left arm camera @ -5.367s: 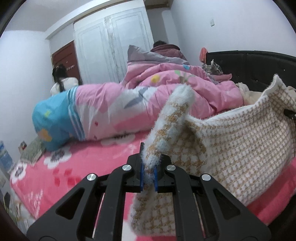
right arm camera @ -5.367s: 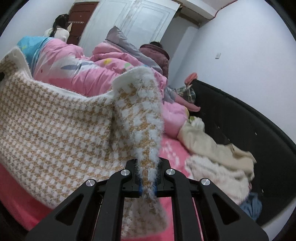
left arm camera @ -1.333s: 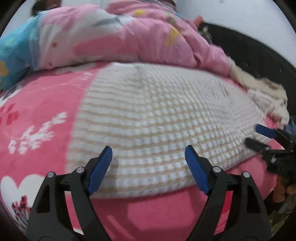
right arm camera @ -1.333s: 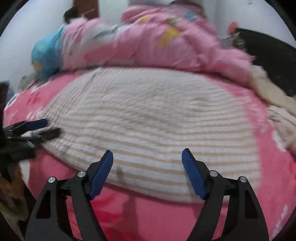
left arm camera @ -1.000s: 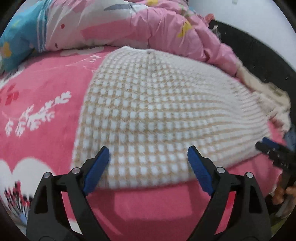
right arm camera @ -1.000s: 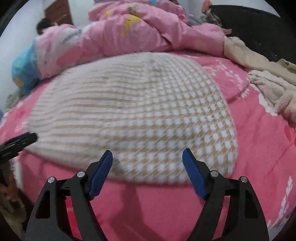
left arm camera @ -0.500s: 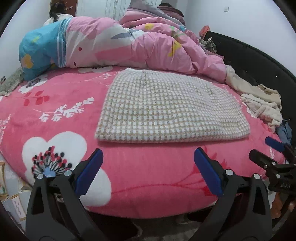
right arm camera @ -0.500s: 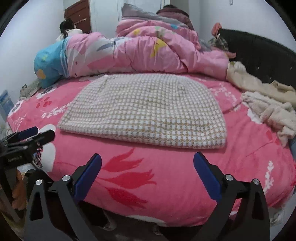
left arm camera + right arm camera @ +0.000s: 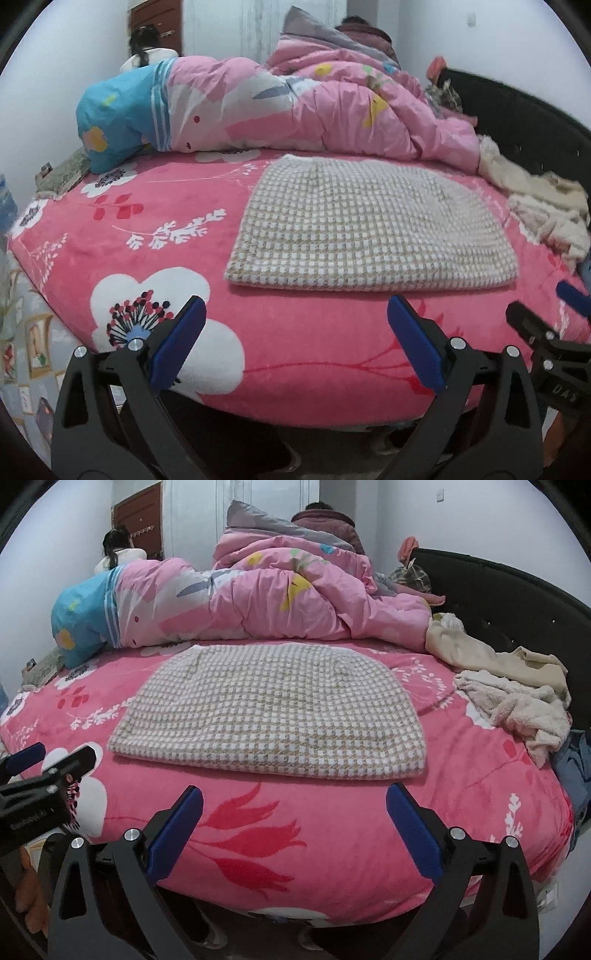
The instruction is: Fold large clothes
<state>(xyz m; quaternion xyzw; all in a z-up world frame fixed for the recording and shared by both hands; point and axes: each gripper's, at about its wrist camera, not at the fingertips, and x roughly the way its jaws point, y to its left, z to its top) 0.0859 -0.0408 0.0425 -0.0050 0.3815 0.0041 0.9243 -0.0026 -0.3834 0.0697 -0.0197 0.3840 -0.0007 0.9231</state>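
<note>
A beige-and-white houndstooth knit garment (image 9: 369, 225) lies folded flat in a rough rectangle on the pink floral bed (image 9: 147, 229); it also shows in the right wrist view (image 9: 273, 709). My left gripper (image 9: 295, 332) is open and empty, held back off the bed's near edge. My right gripper (image 9: 293, 812) is open and empty too, back from the near edge. Each gripper shows at the edge of the other's view: the right gripper (image 9: 546, 317), the left gripper (image 9: 55, 760).
A bunched pink quilt (image 9: 258, 602) lies across the far side of the bed. Cream and fluffy clothes (image 9: 517, 698) are heaped at the right by the black headboard (image 9: 517, 598). Two people (image 9: 114, 550) are behind the quilt.
Earlier both grippers held the garment up by its corners. They let go and laid it flat. Over the last second both open grippers have pulled back from the garment to beyond the bed's edge.
</note>
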